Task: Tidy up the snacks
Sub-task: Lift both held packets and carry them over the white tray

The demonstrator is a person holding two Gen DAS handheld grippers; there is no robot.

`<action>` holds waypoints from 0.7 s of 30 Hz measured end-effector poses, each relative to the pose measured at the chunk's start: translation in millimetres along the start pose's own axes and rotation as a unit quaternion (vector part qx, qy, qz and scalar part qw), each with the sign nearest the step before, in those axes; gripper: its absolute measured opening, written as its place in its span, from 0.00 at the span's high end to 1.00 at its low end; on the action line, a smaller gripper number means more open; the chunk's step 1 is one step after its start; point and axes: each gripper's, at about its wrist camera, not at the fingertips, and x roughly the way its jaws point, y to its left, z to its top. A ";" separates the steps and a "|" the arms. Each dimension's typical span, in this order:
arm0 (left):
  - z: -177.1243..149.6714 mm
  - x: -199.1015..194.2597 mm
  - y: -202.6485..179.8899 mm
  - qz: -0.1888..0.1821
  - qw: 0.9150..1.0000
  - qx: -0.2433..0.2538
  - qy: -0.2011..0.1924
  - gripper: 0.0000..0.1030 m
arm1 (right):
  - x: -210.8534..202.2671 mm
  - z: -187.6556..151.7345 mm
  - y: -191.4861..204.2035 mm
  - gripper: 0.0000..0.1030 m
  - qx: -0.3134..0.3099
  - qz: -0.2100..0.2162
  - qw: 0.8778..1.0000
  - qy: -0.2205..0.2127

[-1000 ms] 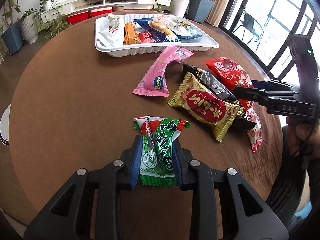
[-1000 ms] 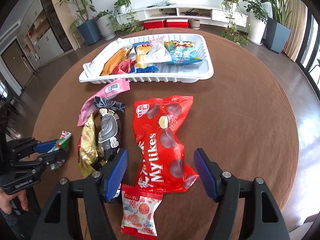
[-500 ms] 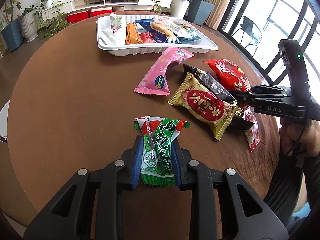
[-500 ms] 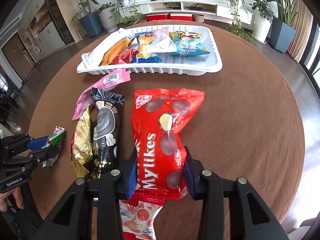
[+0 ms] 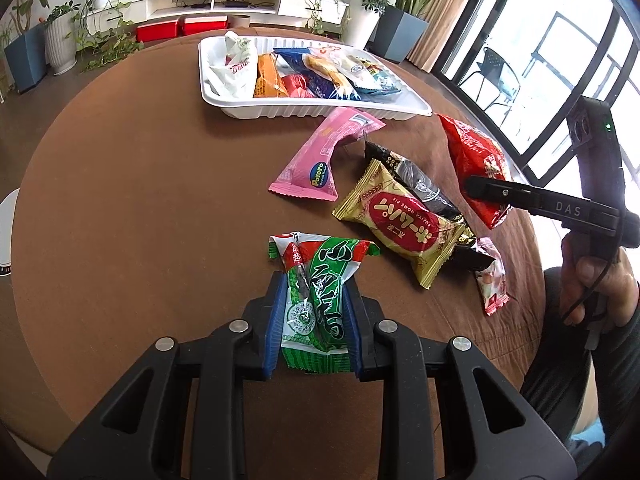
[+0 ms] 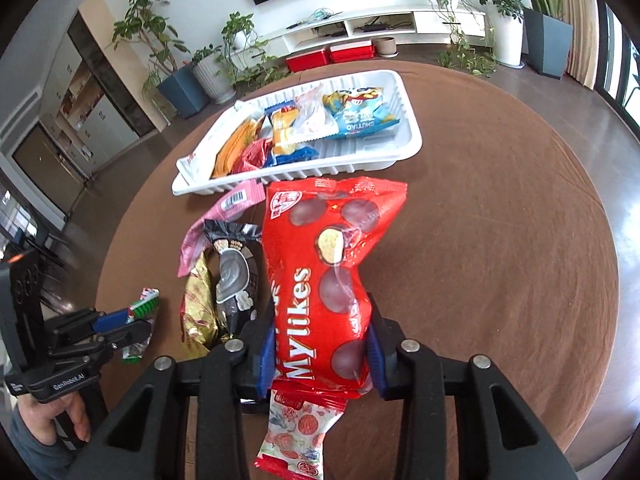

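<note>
Both your tongs hold snacks.
Your left gripper (image 5: 313,316) clamps the green packet (image 5: 318,304); your right gripper (image 6: 320,344) clamps the red Mylikes bag (image 6: 328,280). The white tray (image 6: 394,156) near the table's far edge holds several packets.

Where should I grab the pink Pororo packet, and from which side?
Grip the pink Pororo packet across its narrower upper half, coming from above with fingers closing on its long edges. It lies flat, its top corner just short of the white tray, so avoid that end; the gold pie packet crowds its right lower side.

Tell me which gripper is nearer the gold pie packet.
Right. The right gripper, clamping the red bag, sits beside the gold pie packet; the left gripper is farther back.
</note>
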 end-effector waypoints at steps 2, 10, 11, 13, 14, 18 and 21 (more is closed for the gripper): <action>0.8 -2.4 0.1 -0.006 1.000 -0.004 -0.003 0.76 | -1.9 0.1 -3.8 0.62 0.010 0.004 1.000 -0.003; 10.4 -15.5 4.9 -0.026 0.999 -0.022 -0.022 0.76 | -11.1 1.6 -26.5 0.62 0.045 0.007 0.999 -0.014; 12.7 -16.7 5.9 -0.028 0.999 -0.024 -0.024 0.76 | -12.6 1.4 -30.0 0.62 0.049 0.007 0.999 -0.016; 17.9 -19.3 8.5 -0.031 0.999 -0.028 -0.029 0.76 | -16.2 3.0 -37.7 0.62 0.059 0.005 0.998 -0.021; 20.8 -20.8 9.9 -0.032 0.999 -0.030 -0.032 0.76 | -18.2 4.0 -41.3 0.62 0.065 0.003 0.998 -0.024; 37.1 -28.4 14.2 -0.033 0.998 -0.033 -0.047 0.76 | -26.4 11.0 -55.4 0.62 0.082 -0.006 0.996 -0.036; 53.9 -34.4 14.7 -0.034 0.997 -0.030 -0.057 0.76 | -34.0 20.0 -63.0 0.62 0.090 -0.013 0.995 -0.047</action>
